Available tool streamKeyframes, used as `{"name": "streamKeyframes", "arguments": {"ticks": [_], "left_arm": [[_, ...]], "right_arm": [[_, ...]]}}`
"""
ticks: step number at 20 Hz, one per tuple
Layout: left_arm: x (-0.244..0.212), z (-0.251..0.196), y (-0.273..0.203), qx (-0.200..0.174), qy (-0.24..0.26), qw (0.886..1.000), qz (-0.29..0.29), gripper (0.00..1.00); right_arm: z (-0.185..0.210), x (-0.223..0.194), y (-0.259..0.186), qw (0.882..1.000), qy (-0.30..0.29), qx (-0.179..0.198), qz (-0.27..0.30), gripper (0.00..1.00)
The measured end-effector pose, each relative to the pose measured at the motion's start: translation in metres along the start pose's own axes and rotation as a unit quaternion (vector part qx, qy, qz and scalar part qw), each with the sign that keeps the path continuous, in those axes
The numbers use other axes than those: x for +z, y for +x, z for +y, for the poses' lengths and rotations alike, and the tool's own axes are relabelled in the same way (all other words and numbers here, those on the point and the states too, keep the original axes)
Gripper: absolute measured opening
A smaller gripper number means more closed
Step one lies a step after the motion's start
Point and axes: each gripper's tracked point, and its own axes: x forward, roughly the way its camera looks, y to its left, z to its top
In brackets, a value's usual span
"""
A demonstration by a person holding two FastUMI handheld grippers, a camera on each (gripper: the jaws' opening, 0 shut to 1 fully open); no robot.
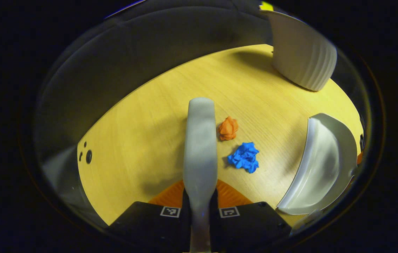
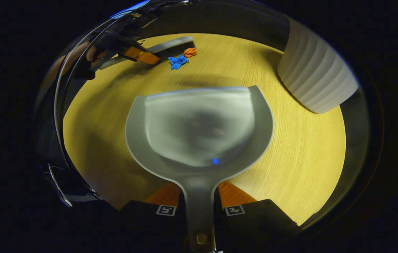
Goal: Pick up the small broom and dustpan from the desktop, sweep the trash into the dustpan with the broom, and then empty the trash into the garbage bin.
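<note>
With left gripper (image 1: pixel 199 207) clamped on the broom (image 1: pixel 200 147) beside the orange (image 1: pixel 228 128) and blue paper wads (image 1: pixel 244 157), and right gripper (image 2: pixel 199 207) clamped on the dustpan (image 2: pixel 199 126) handle, lower pan lip flat to desktop (image 1: pixel 142 140), sweep both wads in, then tip into ribbed garbage bin (image 2: pixel 316 82).

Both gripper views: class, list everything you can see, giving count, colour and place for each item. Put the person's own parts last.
Tabletop: one, light wood, under everything.
Dustpan: one, grey, empty, handle held by the right gripper.
Broom: one, grey handle, held by the left gripper, next to the paper.
Crumpled paper, orange: one, on the table, beside the broom.
Crumpled paper, blue: one, on the table, near the orange one.
Garbage bin: one, white, ribbed, at the table's far edge.
Left gripper: jaws shut on the broom.
Right gripper: jaws shut on the dustpan.
Hand: one, holding the left gripper.
</note>
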Motion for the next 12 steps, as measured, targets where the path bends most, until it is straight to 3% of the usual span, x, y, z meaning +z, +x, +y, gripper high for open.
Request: {"name": "streamKeyframes", "arguments": {"ticks": [6,8,9,12], "left_arm": [[-0.003,-0.042,-0.005,-0.1,0.033,0.994,-0.009,0.24],[-0.004,-0.066,-0.013,-0.153,0.038,0.987,-0.022,0.26],[-0.008,-0.075,-0.017,-0.174,0.044,0.983,-0.024,0.26],[-0.023,-0.105,-0.023,-0.216,0.075,0.974,-0.011,0.26]], "right_arm": [[-0.003,0.005,-0.002,1.0,-0.021,0.004,-0.002,0.36],[-0.008,0.008,-0.005,0.999,-0.041,0.001,-0.002,0.39],[-0.011,0.01,-0.005,0.999,-0.049,-0.001,-0.001,0.35],[-0.012,0.011,-0.005,0.999,-0.053,0.001,0.001,0.39]]}}
